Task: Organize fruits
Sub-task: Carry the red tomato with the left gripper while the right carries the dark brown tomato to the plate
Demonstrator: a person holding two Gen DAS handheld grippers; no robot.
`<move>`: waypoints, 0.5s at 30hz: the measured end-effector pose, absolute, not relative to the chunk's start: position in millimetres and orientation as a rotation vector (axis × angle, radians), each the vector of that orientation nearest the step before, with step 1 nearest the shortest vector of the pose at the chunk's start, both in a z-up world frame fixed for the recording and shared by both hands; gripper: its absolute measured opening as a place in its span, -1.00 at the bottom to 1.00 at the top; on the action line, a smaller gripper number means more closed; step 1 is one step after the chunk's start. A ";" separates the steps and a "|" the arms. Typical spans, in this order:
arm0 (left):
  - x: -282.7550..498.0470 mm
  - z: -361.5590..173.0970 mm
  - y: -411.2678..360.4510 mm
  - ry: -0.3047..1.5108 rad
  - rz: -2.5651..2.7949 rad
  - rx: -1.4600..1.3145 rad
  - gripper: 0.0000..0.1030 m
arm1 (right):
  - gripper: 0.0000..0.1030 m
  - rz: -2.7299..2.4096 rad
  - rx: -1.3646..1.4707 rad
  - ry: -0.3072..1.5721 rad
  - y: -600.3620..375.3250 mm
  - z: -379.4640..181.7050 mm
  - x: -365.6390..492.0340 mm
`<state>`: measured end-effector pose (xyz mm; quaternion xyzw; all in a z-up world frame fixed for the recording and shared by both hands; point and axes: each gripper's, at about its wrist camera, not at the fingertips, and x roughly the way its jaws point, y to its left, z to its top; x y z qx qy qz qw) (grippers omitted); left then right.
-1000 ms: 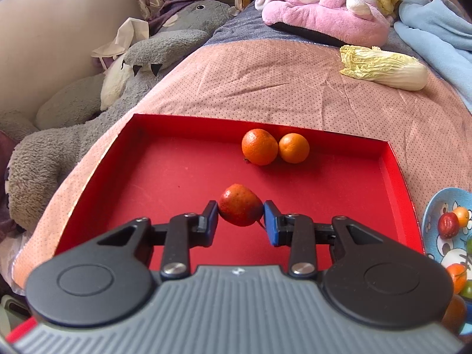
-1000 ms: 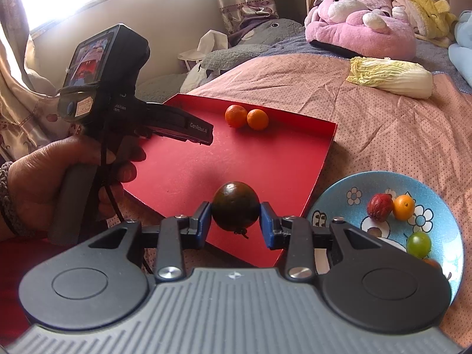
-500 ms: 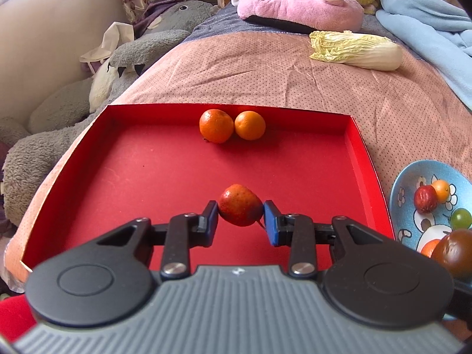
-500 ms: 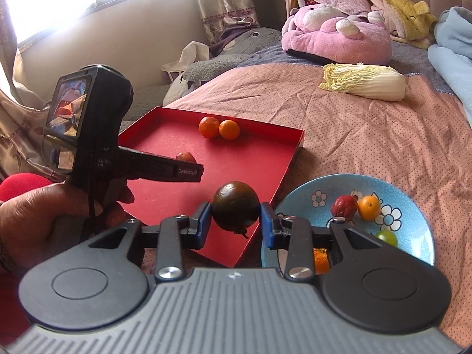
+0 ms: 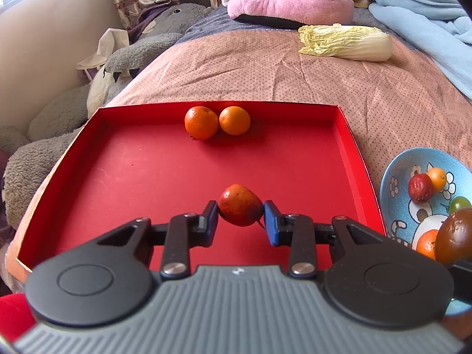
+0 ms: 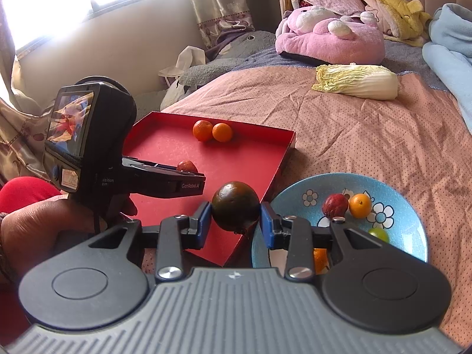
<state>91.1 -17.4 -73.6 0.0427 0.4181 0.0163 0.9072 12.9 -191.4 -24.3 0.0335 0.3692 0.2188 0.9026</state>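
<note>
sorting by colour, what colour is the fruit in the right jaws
Dark brown with a greenish tinge; the fruit shows best in the right wrist view.

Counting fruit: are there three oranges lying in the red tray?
No, only two round oranges lie at the far wall of the shallow red tray.

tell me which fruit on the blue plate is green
The small green fruit at the plate's right side, nearer the camera than the orange one and the dark red one. It is the only green one there.
</note>
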 end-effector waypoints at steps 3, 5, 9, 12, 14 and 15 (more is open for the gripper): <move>90.9 -74.1 -19.1 0.867 0.023 0.088 -0.29 | -0.20 0.448 0.072 0.769 -193.1 -26.2 11.6; 90.3 -74.0 -20.7 0.866 0.014 0.087 -0.29 | -0.20 0.445 0.075 0.773 -195.0 -27.0 10.6; 89.7 -73.0 -24.4 0.862 -0.006 0.088 -0.29 | -0.20 0.433 0.077 0.778 -201.2 -28.6 9.4; 90.2 -73.1 -26.4 0.864 -0.015 0.086 -0.29 | -0.20 0.422 0.078 0.781 -205.8 -29.4 8.5; 90.4 -72.9 -28.2 0.864 -0.023 0.086 -0.29 | -0.20 0.415 0.080 0.783 -209.2 -30.3 7.7; 90.0 -72.4 -29.5 0.862 -0.028 0.087 -0.29 | -0.20 0.411 0.081 0.784 -211.4 -30.7 7.0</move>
